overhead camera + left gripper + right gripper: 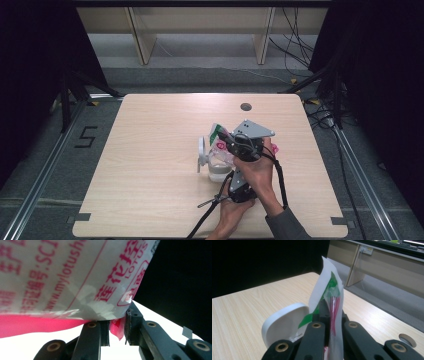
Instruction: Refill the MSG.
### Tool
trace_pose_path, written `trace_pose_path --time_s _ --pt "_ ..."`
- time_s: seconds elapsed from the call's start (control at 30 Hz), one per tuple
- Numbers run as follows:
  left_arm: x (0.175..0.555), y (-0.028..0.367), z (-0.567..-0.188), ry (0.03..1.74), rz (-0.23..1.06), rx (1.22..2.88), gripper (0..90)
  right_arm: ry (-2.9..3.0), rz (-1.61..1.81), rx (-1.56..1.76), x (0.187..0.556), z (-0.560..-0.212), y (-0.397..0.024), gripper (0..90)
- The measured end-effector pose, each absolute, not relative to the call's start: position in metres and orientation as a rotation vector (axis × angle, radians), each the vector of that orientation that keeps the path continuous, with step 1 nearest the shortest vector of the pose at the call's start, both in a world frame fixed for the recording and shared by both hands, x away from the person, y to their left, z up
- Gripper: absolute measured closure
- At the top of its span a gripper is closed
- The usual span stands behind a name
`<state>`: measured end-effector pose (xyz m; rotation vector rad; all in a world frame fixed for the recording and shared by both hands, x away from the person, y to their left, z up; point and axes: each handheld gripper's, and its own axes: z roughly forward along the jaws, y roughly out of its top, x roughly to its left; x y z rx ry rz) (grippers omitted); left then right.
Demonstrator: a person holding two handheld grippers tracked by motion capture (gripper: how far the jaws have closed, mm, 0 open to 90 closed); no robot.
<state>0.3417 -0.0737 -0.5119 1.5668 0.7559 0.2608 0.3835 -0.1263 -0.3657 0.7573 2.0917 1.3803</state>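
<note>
Sitting right of the worktop's (150, 150) centre, a printed plastic packet (75, 277) hangs over a clear jar (218, 167) with its white lid (202, 152) hinged open at 9 o'clock. Bare wood lies open at 9 and 12 o'clock. The right tool (331, 325) clamps the packet's top edge; the left tool (117, 332), under it near 6 o'clock, pinches the pink bottom corner. The forearms enter crossed from 6 o'clock.
</note>
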Motion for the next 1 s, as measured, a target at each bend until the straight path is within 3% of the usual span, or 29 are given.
trace_pose_path --time_s 0.1,0.17,1.0 --pt "0.3422 -0.0694 -0.5103 0.725 0.276 1.625 76.4 2.102 1.386 0.763 0.382 -0.3636 -0.1266 90.0" --pt "0.3412 -0.0749 -0.5101 0.774 0.258 1.541 76.4 2.101 1.384 0.746 0.3819 -0.3628 -0.1263 90.0" --pt "0.3409 -0.0737 -0.5109 0.762 0.258 1.56 76.3 2.122 1.37 0.761 0.3812 -0.3656 -0.1225 90.0"
